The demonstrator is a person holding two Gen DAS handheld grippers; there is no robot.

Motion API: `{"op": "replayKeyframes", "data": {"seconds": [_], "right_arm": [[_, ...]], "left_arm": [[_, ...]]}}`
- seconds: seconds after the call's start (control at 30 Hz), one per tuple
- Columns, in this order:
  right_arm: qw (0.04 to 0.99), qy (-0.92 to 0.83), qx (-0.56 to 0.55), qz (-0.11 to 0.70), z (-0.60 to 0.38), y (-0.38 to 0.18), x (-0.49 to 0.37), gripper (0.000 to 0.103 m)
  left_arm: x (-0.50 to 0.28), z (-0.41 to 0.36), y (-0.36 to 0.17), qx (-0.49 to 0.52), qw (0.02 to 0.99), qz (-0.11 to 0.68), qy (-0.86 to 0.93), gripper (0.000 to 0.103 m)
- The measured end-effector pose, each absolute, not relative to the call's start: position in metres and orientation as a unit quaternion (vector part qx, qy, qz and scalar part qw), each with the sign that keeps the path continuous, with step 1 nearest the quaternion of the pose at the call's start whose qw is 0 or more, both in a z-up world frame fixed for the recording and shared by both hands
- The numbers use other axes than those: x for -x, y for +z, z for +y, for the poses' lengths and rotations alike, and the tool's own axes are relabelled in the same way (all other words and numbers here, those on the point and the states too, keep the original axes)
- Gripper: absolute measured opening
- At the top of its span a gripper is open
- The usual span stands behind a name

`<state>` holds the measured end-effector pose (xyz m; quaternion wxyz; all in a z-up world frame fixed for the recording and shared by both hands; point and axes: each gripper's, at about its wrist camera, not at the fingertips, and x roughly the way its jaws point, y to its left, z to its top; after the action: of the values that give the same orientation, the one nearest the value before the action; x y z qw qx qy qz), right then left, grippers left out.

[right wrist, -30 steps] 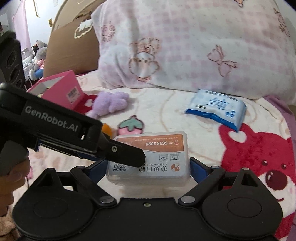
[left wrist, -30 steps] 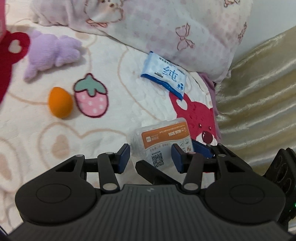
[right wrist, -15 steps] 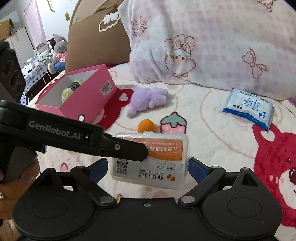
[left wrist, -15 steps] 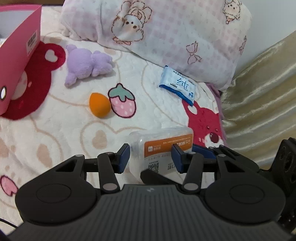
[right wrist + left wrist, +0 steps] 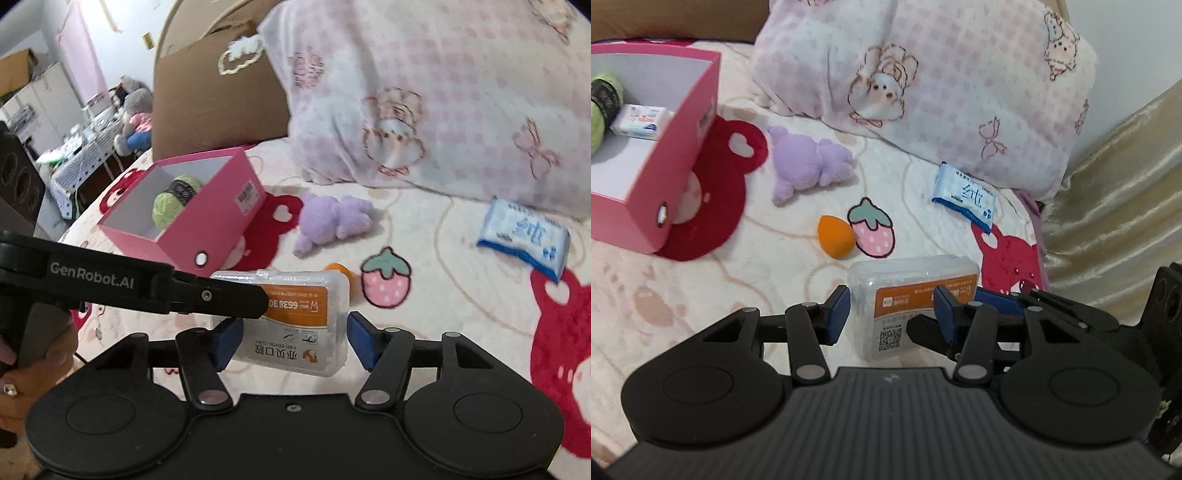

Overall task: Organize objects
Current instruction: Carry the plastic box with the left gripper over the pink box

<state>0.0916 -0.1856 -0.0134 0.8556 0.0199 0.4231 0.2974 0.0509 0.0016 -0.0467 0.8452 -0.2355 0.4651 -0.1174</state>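
Far left, on a cream blanket printed with red bears (image 5: 713,295): open pink cardboard box (image 5: 683,147), white inside, already holding a green yarn ball (image 5: 173,203) and a small white packet (image 5: 641,120). Just right of the pink cardboard box, lying loose: a lilac plush toy (image 5: 809,166), then an orange egg-shaped makeup sponge (image 5: 834,236) beside a printed strawberry. Centre, lifted clear of the blanket: a clear rectangular plastic case with an orange label (image 5: 291,317). Clamped at its two short ends by the blue pads of the right gripper (image 5: 293,339), so its long axis runs straight across that gripper's fingers, label side up. Left gripper (image 5: 890,312) spread wide and gripping nothing, its black finger crossing over the near left end of the case in the right wrist view; whether that finger touches the case cannot be told. Further right, flat on the blanket: a blue-and-white pack of wipes (image 5: 964,192), with a pink checked pillow (image 5: 923,81) behind it. Deciding relation, as a judgement: pink cardboard box ahead and to the left of the carried case, open side up. Likely needs a leftward carry over the lilac plush toy, long side of the case lined up with the long side of the pink cardboard box, then lowering beside the green yarn ball. Right gripper alone bearing the load; left gripper nearer the pink cardboard box but empty.
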Motion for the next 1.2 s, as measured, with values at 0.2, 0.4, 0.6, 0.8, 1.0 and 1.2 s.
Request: {"op": "replayKeyframes", "data": {"seconds": [0.2,0.4,0.6,0.8,1.0,1.2], "right_arm": [[0.833,0.312,-0.031,0.455,-0.16,0.005,-0.088,0.062],[0.812,0.33,-0.025,0.481,-0.126,0.02,-0.09,0.06],[0.799,0.346,-0.008,0.492,-0.088,0.04,-0.094,0.06],[0.789,0.359,0.001,0.499,-0.052,0.056,-0.099,0.06],[0.787,0.368,0.002,0.495,-0.022,0.066,-0.109,0.06],[0.794,0.365,0.052,0.484,0.016,0.072,-0.12,0.06]], "left_arm": [[-0.039,0.027,-0.021,0.22,0.842,0.481,-0.106,0.048],[-0.027,0.058,0.0,0.217,0.838,0.492,-0.089,0.048],[-0.019,0.093,0.017,0.224,0.84,0.489,-0.072,0.048],[-0.013,0.128,0.032,0.233,0.844,0.48,-0.051,0.048],[-0.012,0.156,0.042,0.243,0.854,0.46,-0.023,0.048],[-0.017,0.191,0.032,0.302,0.856,0.419,0.006,0.049]]}}
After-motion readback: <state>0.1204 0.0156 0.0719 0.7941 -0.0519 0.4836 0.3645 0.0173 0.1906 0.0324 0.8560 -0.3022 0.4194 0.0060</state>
